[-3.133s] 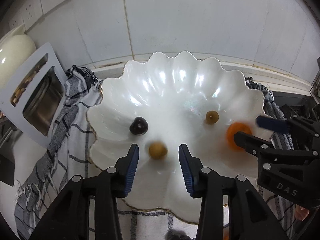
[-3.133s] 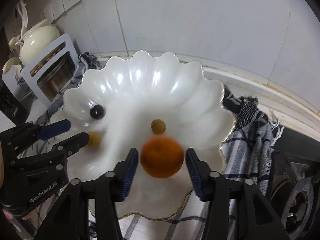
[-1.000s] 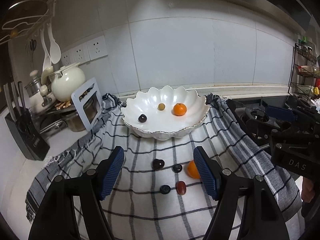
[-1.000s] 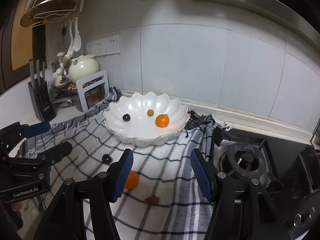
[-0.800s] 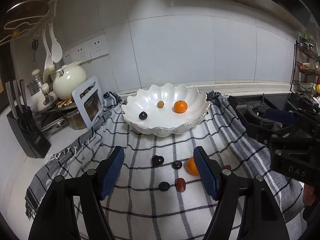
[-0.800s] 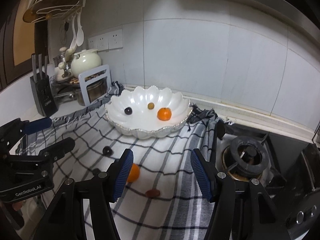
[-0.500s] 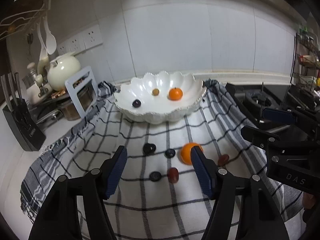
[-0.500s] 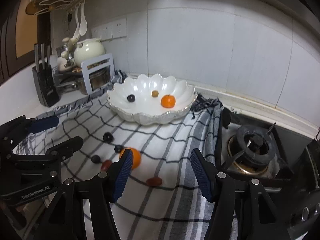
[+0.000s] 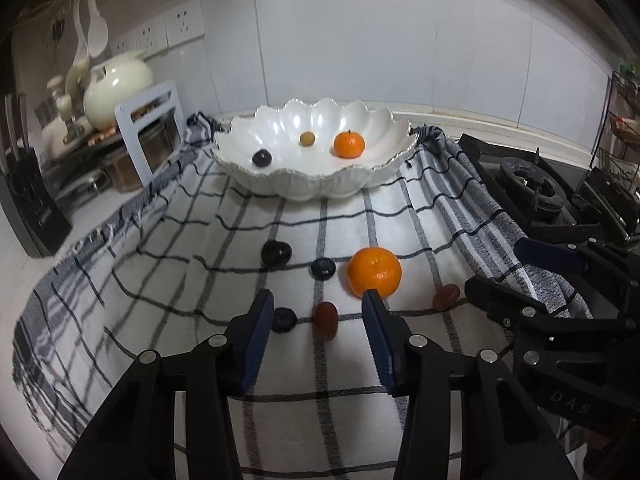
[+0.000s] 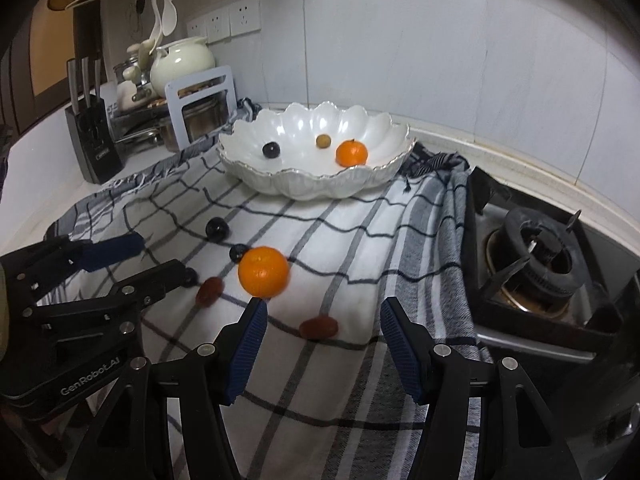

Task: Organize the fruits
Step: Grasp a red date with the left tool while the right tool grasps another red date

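1. Blue-padded left gripper point(image 9: 318, 322) was lowered toward the red fruit point(image 9: 325, 319) on the checked cloth point(image 9: 200, 248); its jaws had just been closing, nothing clamped yet.
2. Right gripper point(image 10: 322, 326) was held apart above a second red fruit point(image 10: 319, 327); next pickups were judged imminent, the bowl point(image 9: 320, 188) well beyond.

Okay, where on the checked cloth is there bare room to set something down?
Free: the cloth between the white bowl and the loose orange, and the near strip below both grippers. Crowded: the cluster around that orange, with a red fruit and dark fruit. The stove burner borders the right edge.
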`<action>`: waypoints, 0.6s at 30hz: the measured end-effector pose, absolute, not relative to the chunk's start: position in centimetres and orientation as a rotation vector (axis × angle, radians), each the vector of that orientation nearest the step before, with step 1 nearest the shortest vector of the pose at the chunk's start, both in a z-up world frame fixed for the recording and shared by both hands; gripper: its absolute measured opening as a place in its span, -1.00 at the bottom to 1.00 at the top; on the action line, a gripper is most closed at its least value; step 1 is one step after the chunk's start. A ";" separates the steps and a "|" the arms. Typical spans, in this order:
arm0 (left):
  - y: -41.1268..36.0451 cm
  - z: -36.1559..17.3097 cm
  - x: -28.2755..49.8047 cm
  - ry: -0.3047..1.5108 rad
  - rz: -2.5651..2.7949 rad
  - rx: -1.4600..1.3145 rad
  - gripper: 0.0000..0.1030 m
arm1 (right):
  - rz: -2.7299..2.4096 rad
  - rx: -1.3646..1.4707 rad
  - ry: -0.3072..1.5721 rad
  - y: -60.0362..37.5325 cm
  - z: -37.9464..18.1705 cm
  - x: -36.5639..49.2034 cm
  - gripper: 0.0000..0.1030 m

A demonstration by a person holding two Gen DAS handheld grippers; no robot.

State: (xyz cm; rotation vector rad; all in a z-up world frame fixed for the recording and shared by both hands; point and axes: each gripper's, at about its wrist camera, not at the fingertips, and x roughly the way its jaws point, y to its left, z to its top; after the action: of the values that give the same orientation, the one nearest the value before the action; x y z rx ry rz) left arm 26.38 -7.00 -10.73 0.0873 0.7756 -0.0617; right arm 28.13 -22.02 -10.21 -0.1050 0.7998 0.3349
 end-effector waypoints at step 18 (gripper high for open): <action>-7.3 -14.5 28.0 0.855 -0.056 0.062 -0.36 | 0.371 -0.135 0.878 -21.5 -13.8 29.8 -0.09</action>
State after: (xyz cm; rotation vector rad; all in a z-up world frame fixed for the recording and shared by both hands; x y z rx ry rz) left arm 27.98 -7.27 -14.50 0.0618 0.8550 -0.0561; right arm 29.81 -21.53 -13.80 -0.1352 0.8776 0.3706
